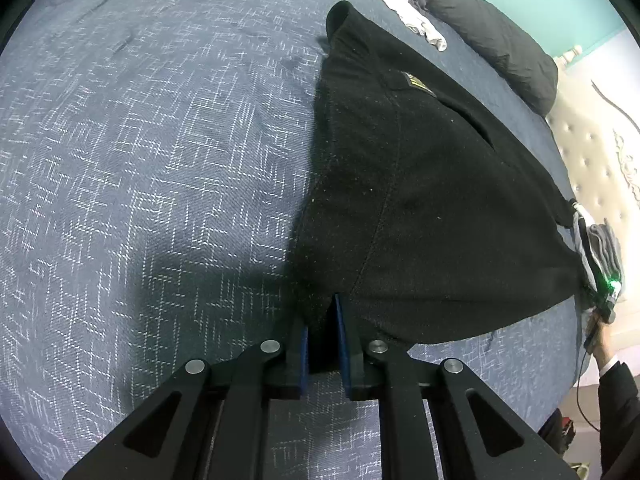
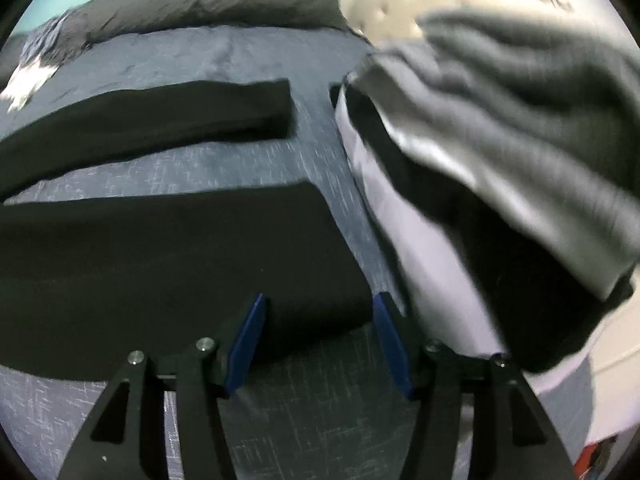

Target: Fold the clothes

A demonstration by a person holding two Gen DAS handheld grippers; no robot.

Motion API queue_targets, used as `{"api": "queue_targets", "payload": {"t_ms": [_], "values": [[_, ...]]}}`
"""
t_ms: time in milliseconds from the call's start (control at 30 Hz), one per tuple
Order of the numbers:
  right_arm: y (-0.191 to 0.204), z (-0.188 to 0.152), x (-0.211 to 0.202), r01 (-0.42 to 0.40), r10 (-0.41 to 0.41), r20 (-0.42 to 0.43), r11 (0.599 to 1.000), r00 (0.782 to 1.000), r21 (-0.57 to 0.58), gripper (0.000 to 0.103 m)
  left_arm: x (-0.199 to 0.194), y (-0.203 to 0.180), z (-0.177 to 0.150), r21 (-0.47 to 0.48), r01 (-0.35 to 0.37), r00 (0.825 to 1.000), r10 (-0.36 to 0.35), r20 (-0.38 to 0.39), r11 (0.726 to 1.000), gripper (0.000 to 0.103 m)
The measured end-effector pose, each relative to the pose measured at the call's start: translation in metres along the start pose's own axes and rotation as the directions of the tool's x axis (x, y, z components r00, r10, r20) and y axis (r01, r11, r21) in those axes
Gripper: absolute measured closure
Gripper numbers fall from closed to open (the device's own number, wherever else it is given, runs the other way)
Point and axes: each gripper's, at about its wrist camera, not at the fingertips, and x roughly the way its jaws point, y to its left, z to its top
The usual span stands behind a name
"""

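Left gripper (image 1: 323, 320) pinching the black trousers (image 1: 420, 200) over the bed

Its blue-padded jaws are clamped on a corner of the dark cloth (a small label (image 1: 414, 82) shows near the waistband), which lifts off the blue-grey bedspread (image 1: 140, 160). Toward the bed's far edge lie a dark pillow (image 1: 500, 40) and a white garment (image 1: 404, 12); folded clothes (image 1: 600, 248) sit at its right edge.

Rt view motion-blurred – grey folded stack (image 2: 520, 128) smeared, black garment (image 2: 160, 264) cut off at left edge
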Motion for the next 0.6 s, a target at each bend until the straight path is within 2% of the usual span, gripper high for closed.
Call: {"api": "queue_targets", "payload": {"t_ms": [267, 367, 433, 467, 600], "values": [[0.007, -0.007, 0.008, -0.023, 0.027, -0.044, 0.996, 0.999, 0.082, 0.046, 0.005, -0.007, -0.001, 0.001, 0.002, 1.0, -0.002, -0.001, 1.0, 0.089], [0.007, -0.011, 0.008, -0.027, 0.032, -0.053, 0.995, 0.998, 0.095, 0.06, 0.007, -0.011, -0.001, 0.002, 0.001, 1.0, -0.001, 0.001, 1.0, 0.089], [0.005, -0.012, 0.006, -0.024, 0.03, -0.053, 0.994, 0.998, 0.105, 0.079, 0.008, -0.014, 0.0, 0.003, 0.0, 1.0, 0.0, 0.002, 1.0, 0.089], [0.004, -0.013, 0.005, -0.021, 0.027, -0.052, 0.994, 0.998, 0.11, 0.084, 0.009, -0.015, 0.0, 0.003, -0.001, 1.0, 0.001, 0.003, 1.0, 0.089], [0.01, -0.01, -0.006, 0.004, -0.003, -0.013, 0.998, 1.0, 0.067, 0.092, 0.006, -0.015, -0.004, -0.003, -0.001, 1.0, 0.001, 0.009, 1.0, 0.089]]}}
